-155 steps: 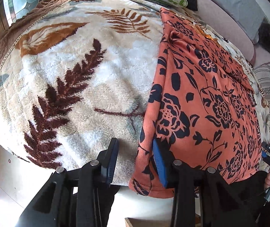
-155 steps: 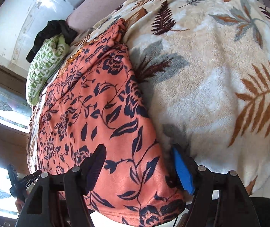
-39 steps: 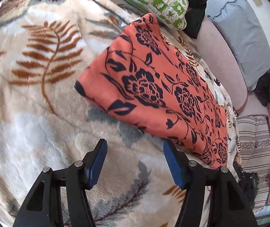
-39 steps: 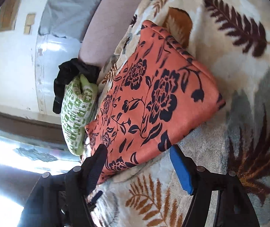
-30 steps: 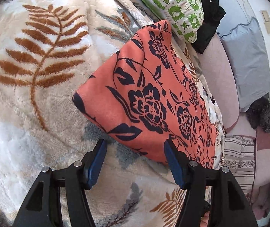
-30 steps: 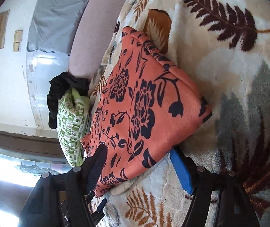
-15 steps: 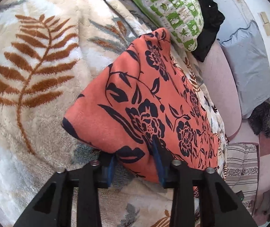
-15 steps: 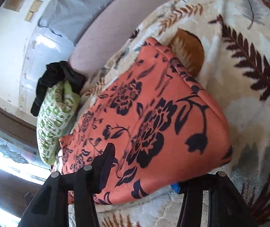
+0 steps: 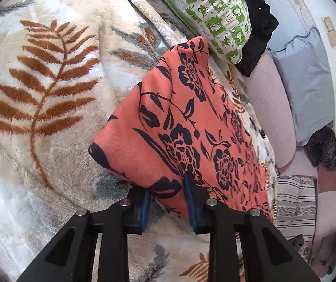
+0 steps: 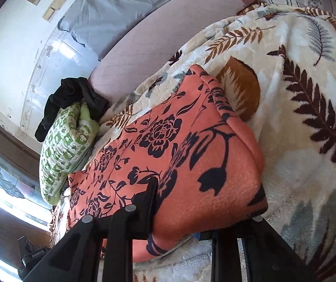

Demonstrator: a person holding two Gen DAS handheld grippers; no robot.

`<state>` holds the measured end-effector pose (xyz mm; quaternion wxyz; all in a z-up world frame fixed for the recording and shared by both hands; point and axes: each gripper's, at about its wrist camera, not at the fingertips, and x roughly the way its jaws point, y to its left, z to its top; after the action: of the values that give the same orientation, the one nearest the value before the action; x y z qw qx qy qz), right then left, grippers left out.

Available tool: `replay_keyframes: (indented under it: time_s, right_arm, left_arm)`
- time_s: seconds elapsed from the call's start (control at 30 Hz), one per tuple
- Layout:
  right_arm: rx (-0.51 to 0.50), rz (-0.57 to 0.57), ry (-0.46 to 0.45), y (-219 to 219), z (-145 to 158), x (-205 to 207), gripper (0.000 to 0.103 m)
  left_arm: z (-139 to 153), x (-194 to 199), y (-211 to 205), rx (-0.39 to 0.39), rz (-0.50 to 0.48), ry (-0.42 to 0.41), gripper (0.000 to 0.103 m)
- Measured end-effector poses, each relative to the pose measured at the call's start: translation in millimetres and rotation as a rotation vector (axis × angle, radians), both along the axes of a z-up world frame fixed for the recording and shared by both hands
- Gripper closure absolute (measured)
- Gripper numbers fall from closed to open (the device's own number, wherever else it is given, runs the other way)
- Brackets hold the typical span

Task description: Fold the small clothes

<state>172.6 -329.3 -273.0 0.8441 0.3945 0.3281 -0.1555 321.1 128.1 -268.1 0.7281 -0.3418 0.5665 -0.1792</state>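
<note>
Two claws were set at one and the same edge of the orange floral garment [image 9: 186, 127], which lay folded into a long strip on the leaf-patterned blanket [image 9: 45, 89] of a bed. The strip's long axis ran crosswise between the two hands, so that each claw met one end of the near fold; neither hand was plainly nearer than the other.

The left claw [image 9: 168, 202] was closing, its blue pads [image 9: 189, 199] standing either side of a bunched corner of cloth and seemingly pressing it. The right claw [image 10: 200, 213] was closing too: one finger lay on top of the cloth and the other was hidden beneath the lifted end, so that the fabric was taken between them, though the lower pad could hardly be seen.

From both claws the body of the garment stretched away toward the far side of the bed. A fold carried that way was judged to be the coming move, each end being borne over at an even pace so that the strip stayed square.

Open blanket was available on the outer side of each claw. Beyond the garment the room was narrower: a green patterned pillow [image 9: 215, 11] with a black cloth [image 9: 254, 28] behind it lay just beside the far corner at the left claw's end, and a pink cushion [image 10: 168, 33] bounded the back.
</note>
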Motion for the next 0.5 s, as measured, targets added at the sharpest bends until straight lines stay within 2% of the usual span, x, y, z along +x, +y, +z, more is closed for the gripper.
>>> replay_keyframes:
  time_s: [0.13, 0.27, 0.33, 0.37, 0.43, 0.5]
  right_arm:
    - [0.044, -0.009, -0.019, -4.6, -1.6, -2.3, 0.077]
    - [0.035, -0.006, -0.008, -0.7, -3.0, 0.1, 0.077]
    - [0.045, -0.008, -0.007, -2.0, -4.7, -0.4, 0.077]
    - [0.052, -0.009, -0.009, -2.6, -5.2, -0.6, 0.077]
    - [0.061, -0.011, -0.006, -3.3, -6.7, -1.1, 0.077]
    - [0.071, -0.014, 0.001, -4.2, -9.0, -1.4, 0.077]
  left_arm:
    - [5.2, 2.1, 10.7, -0.117, 0.002, -0.013, 0.077]
    - [6.3, 4.1, 7.5, -0.163, 0.011, -0.035, 0.077]
    - [16.4, 3.5, 1.3, -0.135, -0.005, -0.086, 0.075]
    - [18.6, 3.9, -2.7, -0.106, -0.012, -0.102, 0.071]
    - [13.0, 5.1, -9.0, -0.090, -0.015, -0.086, 0.044]
    - [2.8, 7.3, -14.7, -0.064, -0.012, -0.051, 0.042]
